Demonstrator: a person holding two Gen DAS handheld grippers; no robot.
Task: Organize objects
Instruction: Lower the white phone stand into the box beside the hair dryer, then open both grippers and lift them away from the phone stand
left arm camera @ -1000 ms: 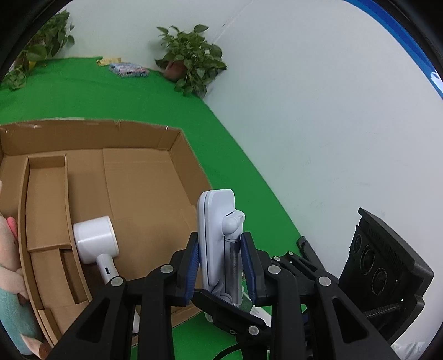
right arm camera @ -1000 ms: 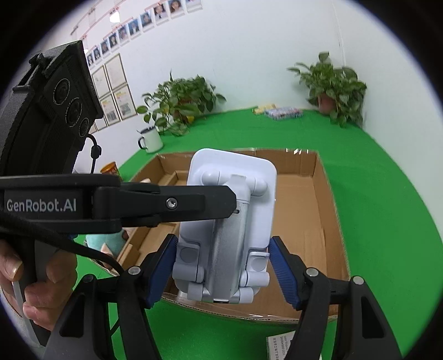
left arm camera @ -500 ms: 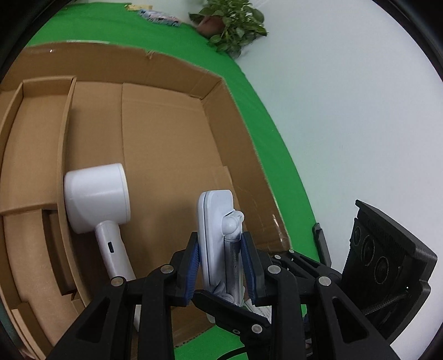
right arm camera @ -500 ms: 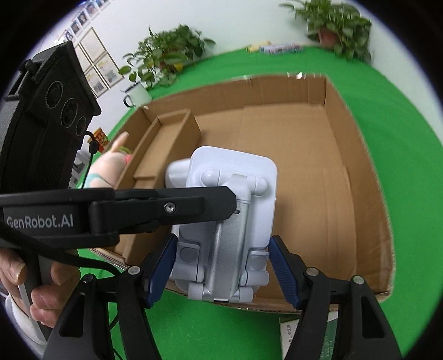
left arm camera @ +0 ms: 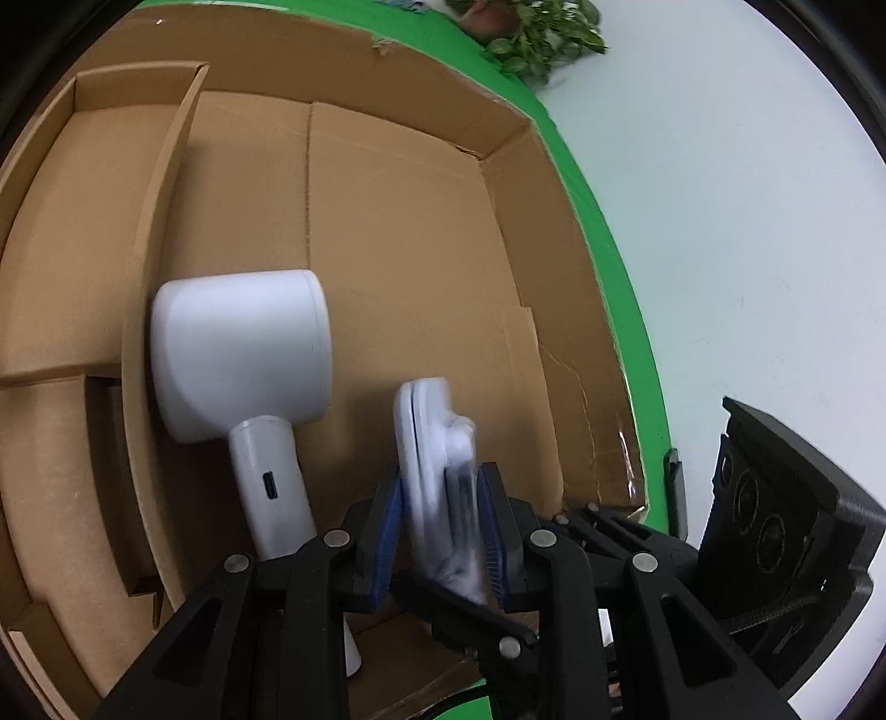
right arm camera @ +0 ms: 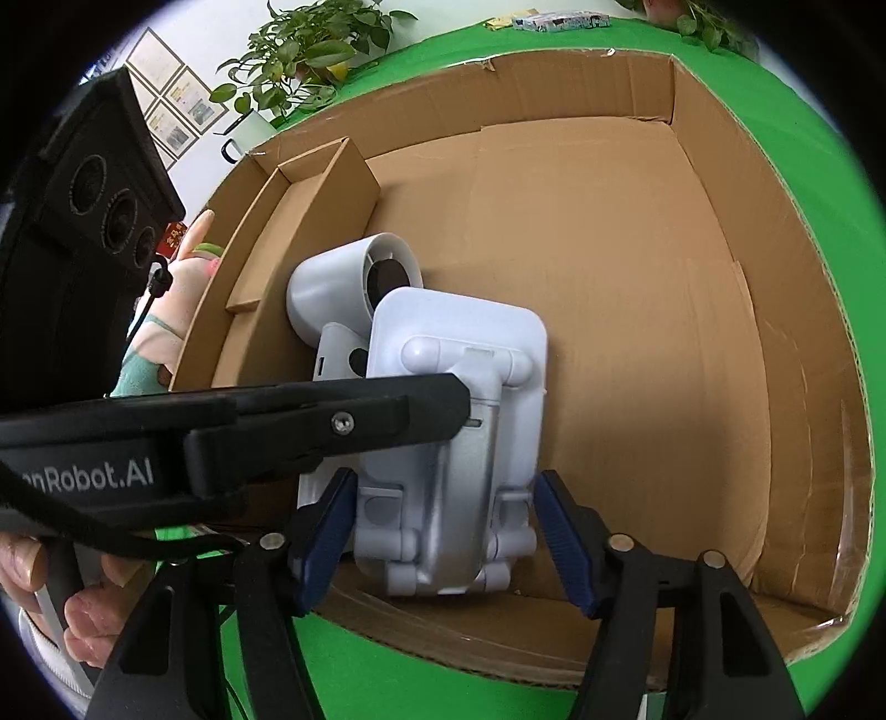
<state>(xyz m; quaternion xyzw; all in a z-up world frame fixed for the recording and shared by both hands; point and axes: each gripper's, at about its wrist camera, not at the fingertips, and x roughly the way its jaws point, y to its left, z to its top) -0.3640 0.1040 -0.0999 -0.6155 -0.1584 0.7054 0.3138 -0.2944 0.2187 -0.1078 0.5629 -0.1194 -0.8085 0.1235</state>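
Observation:
My left gripper [left arm camera: 440,531] is shut on a white folding phone stand [left arm camera: 437,471], gripping its thin sides, and holds it low over the near edge of the cardboard box [left arm camera: 421,243]. The stand also shows in the right wrist view [right arm camera: 454,443], between my right gripper's [right arm camera: 446,531] blue pads, which stand a little apart from it, jaws open. A white handheld fan [left arm camera: 238,354] lies in the box just left of the stand, and it shows behind the stand in the right wrist view [right arm camera: 354,288].
A cardboard divider [left arm camera: 160,221] walls off narrow compartments on the box's left side. A plush toy [right arm camera: 166,310] sits outside the left wall. Green cloth [right arm camera: 775,99] surrounds the box. Potted plants [right arm camera: 310,50] and a white mug [right arm camera: 249,135] stand beyond it.
Both grippers have moved forward and down with the stand, from in front of the box to over its near edge, close beside the fan. The right jaws have opened slightly off the stand.

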